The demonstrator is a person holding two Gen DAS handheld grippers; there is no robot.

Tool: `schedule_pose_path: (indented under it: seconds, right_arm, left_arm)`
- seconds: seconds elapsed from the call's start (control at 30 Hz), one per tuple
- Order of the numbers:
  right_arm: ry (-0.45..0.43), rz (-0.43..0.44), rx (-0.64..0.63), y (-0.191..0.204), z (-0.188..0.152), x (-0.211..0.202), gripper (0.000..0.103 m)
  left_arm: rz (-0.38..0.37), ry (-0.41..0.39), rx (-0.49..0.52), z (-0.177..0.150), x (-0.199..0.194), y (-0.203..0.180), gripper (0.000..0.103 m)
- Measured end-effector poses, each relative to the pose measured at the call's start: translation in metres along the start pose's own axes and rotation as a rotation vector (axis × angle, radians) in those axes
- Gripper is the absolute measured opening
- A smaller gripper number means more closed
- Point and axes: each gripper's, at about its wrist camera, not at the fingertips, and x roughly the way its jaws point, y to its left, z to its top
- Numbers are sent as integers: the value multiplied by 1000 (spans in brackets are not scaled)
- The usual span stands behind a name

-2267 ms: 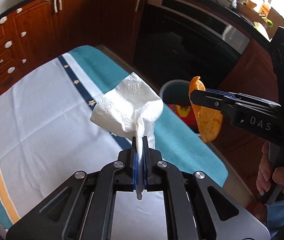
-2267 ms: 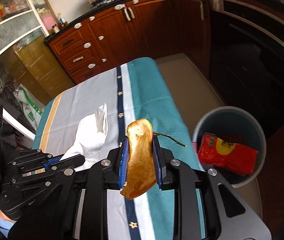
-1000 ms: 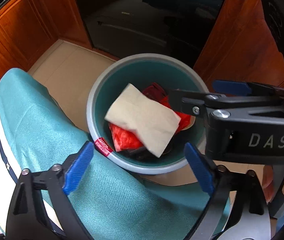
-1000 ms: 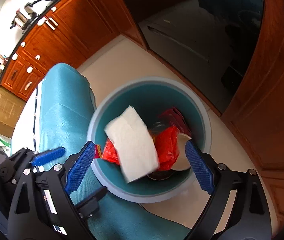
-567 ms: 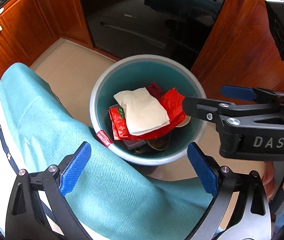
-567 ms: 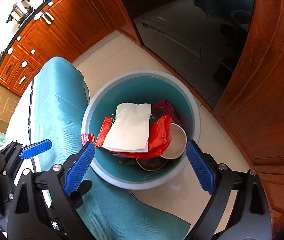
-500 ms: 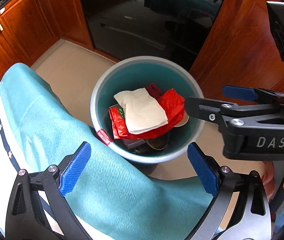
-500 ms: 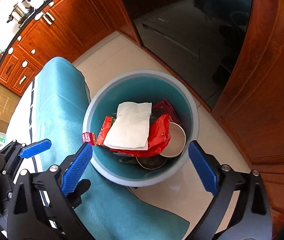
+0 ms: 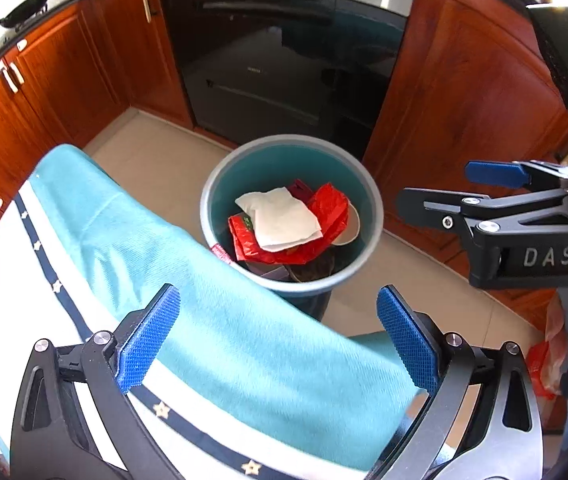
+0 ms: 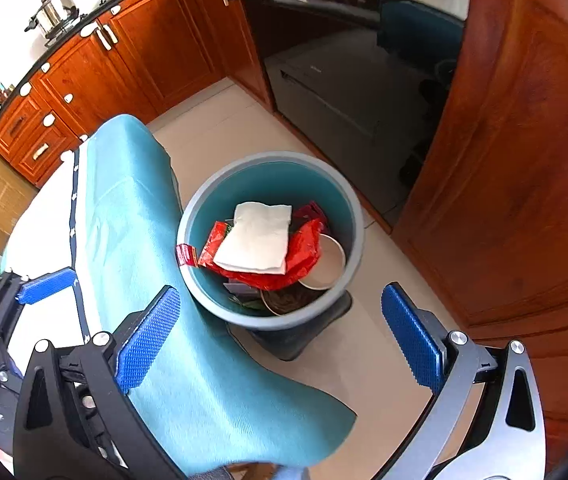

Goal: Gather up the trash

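Observation:
A round grey-blue trash bin (image 9: pixel 369 194) stands on the floor beside the table corner; it also shows in the right wrist view (image 10: pixel 357 216). Inside lie a white paper napkin (image 9: pixel 282 218) (image 10: pixel 258 238) on top of red wrappers (image 9: pixel 329 210) (image 10: pixel 303 250), a paper cup (image 10: pixel 325 266) and darker trash. My left gripper (image 9: pixel 278 338) is open and empty, above the table edge, short of the bin. My right gripper (image 10: pixel 280 338) is open and empty, above the floor near the bin; it also shows in the left wrist view (image 9: pixel 435 188).
The table wears a teal, white and navy striped cloth (image 9: pixel 212 344) (image 10: pixel 124 240). A black oven (image 9: pixel 284 60) and wooden cabinets (image 10: pixel 515 184) stand close behind the bin. A small red label (image 10: pixel 186 255) hangs on the bin rim.
Both grippers let go: the napkin and the orange peel dropped into the bin. Since then both grippers have drawn back and up from the bin, jaws still wide.

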Motion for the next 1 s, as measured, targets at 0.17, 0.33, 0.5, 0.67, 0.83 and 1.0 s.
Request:
schedule_pose_path:
  seconds: [0.17,0.33,0.5,0.67,0.83,1.0]
  right_arm:
    - [-2,-80,-22,6,-17,-21,97]
    - [-3,-140,-35,9,-35,-35,97]
    - [3,-181,-45,14,-51,-42,97]
    - [27,-213,-68,19,-64,-40,97]
    - [52,-232,-80,22,-71,-31,97]
    - [72,-240,-88,24,-72,-21,97]
  left_arm:
    - [6,-33,-15,-17,-23,4,99]
    - [-4,-69,-42,-33,-44,10,99]
    - [3,-90,-63,-43,-54,14,99]
    - [4,-86,-84,-46,-57,18,99]
    - [1,-79,-105,-46,-52,24,99]
    - [7,-62,-124,-46,-44,30,99]
